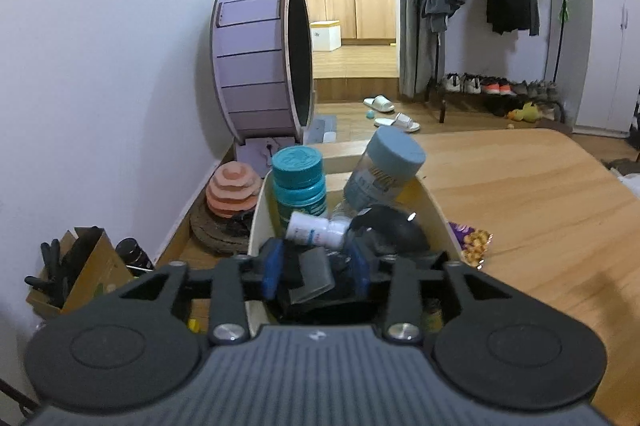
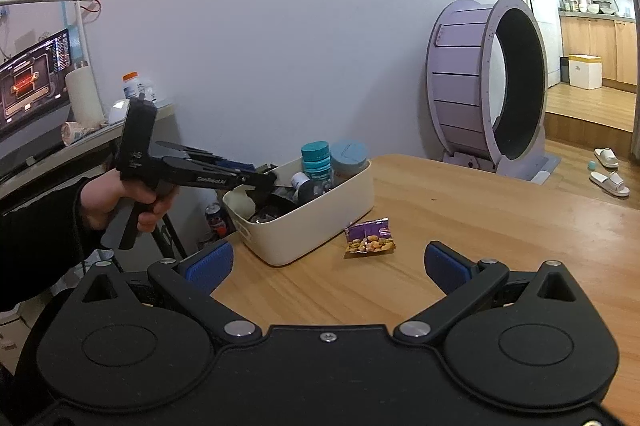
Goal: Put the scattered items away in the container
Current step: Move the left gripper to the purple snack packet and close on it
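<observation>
While the left gripper (image 1: 316, 268) hangs over the cream container (image 2: 320, 226), its fingers sit apart around a dark flat item without clearly pinching it. Right gripper (image 2: 328, 266) has fingers wide open, empty. Snack packet (image 2: 370, 239) lies on the tabletop (image 2: 480, 226) at the container's 4 o'clock.

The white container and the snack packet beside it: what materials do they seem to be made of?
The white container looks like smooth matte plastic: uniform cream walls, rounded corners, moulded handle slot. The snack packet seems a glossy printed foil or plastic film: crinkled, with shiny highlights and serrated ends.
</observation>
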A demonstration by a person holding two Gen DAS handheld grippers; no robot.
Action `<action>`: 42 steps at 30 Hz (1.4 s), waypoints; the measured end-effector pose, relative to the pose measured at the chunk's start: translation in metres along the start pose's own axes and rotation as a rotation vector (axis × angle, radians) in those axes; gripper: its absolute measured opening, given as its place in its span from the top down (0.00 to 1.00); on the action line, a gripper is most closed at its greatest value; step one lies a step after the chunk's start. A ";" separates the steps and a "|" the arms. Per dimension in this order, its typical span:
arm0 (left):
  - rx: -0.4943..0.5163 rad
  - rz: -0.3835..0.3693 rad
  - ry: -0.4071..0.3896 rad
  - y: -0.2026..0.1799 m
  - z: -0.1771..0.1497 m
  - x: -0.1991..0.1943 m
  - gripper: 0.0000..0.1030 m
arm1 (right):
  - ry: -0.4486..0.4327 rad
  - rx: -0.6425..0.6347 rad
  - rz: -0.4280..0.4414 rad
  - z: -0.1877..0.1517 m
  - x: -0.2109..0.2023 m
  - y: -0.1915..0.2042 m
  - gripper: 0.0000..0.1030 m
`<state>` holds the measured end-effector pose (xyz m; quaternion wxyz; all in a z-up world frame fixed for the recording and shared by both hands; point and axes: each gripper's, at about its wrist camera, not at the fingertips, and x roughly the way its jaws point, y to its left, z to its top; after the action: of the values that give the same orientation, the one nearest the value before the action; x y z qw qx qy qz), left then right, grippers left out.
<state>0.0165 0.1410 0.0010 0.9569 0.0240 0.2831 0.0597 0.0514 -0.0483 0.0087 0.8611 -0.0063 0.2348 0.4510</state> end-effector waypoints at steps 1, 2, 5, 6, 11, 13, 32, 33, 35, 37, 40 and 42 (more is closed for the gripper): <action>0.003 -0.011 -0.009 -0.003 0.000 -0.002 0.57 | -0.005 0.005 -0.005 0.000 -0.001 -0.001 0.00; 0.007 -0.026 -0.017 -0.007 0.001 -0.004 0.55 | -0.010 0.012 -0.011 0.001 0.000 -0.003 0.00; 0.009 -0.087 -0.040 -0.025 0.001 -0.012 0.53 | -0.031 0.033 -0.034 0.002 -0.004 -0.008 0.00; 0.014 -0.111 -0.045 -0.033 0.000 -0.014 0.53 | -0.038 0.039 -0.039 0.002 -0.005 -0.009 0.00; 0.066 -0.225 -0.047 -0.083 -0.004 -0.013 0.53 | -0.064 0.059 -0.055 0.002 -0.015 -0.016 0.00; 0.093 -0.236 -0.035 -0.099 -0.007 -0.006 0.53 | -0.069 0.064 -0.063 0.002 -0.019 -0.018 0.00; 0.748 0.064 0.021 -0.167 -0.056 0.060 0.57 | -0.057 0.048 -0.073 -0.002 -0.028 -0.021 0.00; 0.762 0.071 0.021 -0.168 -0.059 0.062 0.57 | -0.057 0.048 -0.073 -0.002 -0.028 -0.021 0.00; 0.792 0.096 0.013 -0.171 -0.063 0.064 0.57 | -0.056 0.051 -0.075 -0.002 -0.028 -0.023 0.00; 0.821 0.110 0.012 -0.173 -0.066 0.068 0.60 | -0.054 0.053 -0.077 -0.002 -0.027 -0.024 0.00; 0.862 0.126 0.015 -0.174 -0.070 0.071 0.71 | -0.049 0.050 -0.077 -0.002 -0.026 -0.022 0.00; 0.878 0.128 0.017 -0.175 -0.072 0.072 0.77 | -0.047 0.047 -0.075 -0.002 -0.025 -0.021 0.00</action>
<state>0.0544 -0.0228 -0.1119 0.8481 0.4451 0.2873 -0.0071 0.0543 -0.0809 0.0128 0.8825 0.0159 0.2248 0.4127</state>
